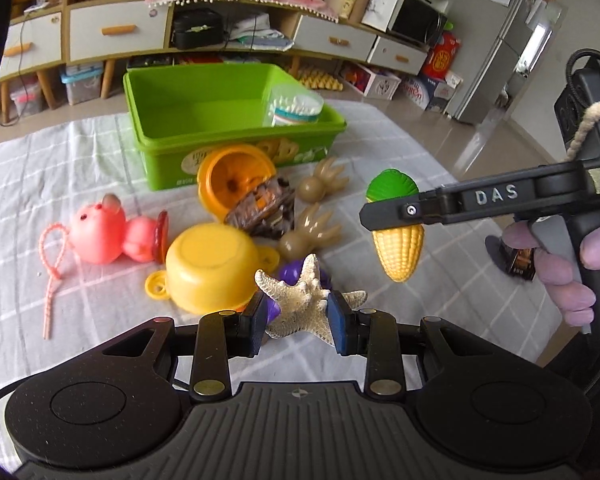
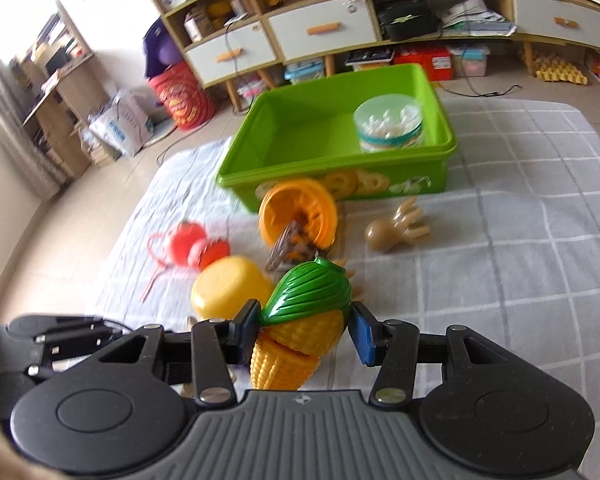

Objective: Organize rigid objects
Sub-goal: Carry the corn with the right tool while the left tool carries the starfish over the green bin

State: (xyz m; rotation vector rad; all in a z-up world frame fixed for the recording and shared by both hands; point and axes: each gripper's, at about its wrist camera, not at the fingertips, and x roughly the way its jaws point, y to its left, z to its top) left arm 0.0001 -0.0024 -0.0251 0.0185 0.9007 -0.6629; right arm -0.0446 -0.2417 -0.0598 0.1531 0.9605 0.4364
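A white starfish (image 1: 300,304) is pinched between the blue pads of my left gripper (image 1: 298,322), lifted just above the checked cloth. My right gripper (image 2: 305,330) is shut on a toy corn cob (image 2: 300,320) with green husk, held in the air. In the left wrist view that right gripper (image 1: 384,216) comes in from the right with the corn (image 1: 398,252) hanging below its fingers. The green bin (image 1: 204,92) stands behind the toy pile and holds a round tub of cotton swabs (image 1: 296,106). The same bin (image 2: 300,128) shows in the right wrist view.
On the cloth lie an orange cup on its side (image 1: 236,180), a yellow pot upside down (image 1: 210,268), a pink pig toy (image 1: 100,236), two tan hand-shaped toys (image 1: 324,184), a purple piece (image 1: 288,274) and a brown packet (image 1: 260,208). Cabinets stand behind the table.
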